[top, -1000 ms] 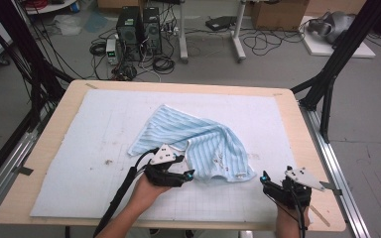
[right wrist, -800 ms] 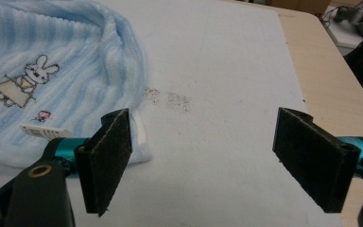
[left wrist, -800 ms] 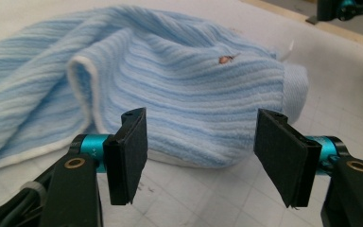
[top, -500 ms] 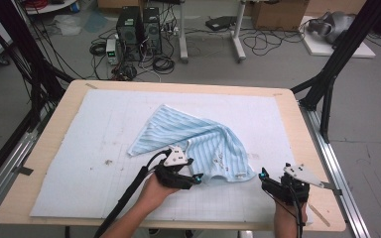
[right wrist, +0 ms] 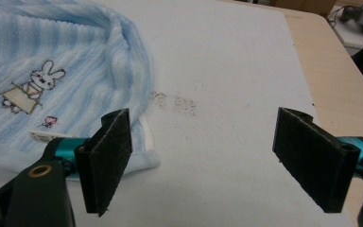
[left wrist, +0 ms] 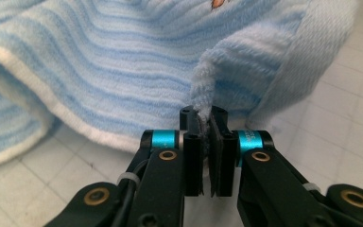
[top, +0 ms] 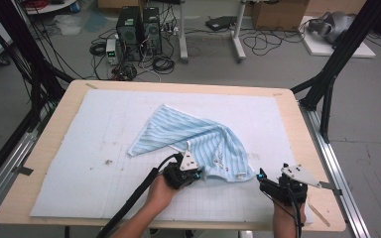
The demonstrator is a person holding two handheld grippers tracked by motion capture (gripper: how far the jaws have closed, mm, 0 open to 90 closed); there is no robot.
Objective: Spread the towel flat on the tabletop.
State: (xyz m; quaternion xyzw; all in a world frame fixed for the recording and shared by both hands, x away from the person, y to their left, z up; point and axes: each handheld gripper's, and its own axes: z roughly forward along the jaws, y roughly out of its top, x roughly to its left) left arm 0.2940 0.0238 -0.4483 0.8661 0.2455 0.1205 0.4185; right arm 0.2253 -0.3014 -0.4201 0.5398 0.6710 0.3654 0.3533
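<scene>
Blue-striped towel (top: 198, 139) lay crumpled mid-table on the pale mat (top: 79, 163). The left gripper (left wrist: 207, 124) pinched its near edge fold tight, while the right gripper (right wrist: 203, 161) gaped wide just right of its corner.

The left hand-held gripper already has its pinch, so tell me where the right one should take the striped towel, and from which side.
Take the towel's near corner, flat on the mat beside the open right hand-held gripper. Come in low from the bare mat side, one jaw sliding under its white hem; the left hand-held gripper pinches a raised fold farther along.
</scene>
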